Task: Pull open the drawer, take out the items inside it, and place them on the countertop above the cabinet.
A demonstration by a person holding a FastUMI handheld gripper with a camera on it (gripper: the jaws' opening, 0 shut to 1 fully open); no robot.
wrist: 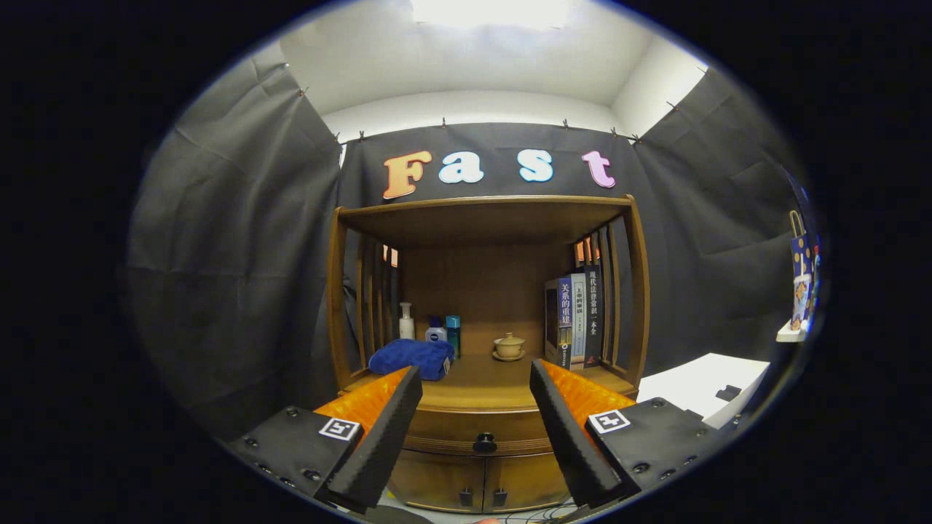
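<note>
Facing wooden cabinet [484,306], gripper [477,382] wide open w/ nothing held, closed drawer's knob [484,442] between fingers, further ahead

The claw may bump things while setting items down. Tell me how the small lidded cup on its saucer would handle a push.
The lidded cup looks ceramic, so probably fragile. Its lid seems to sit loose and could slip off if knocked. On its saucer it may slide across the smooth wooden countertop rather than tip. The claw is open, well short of it.
</note>
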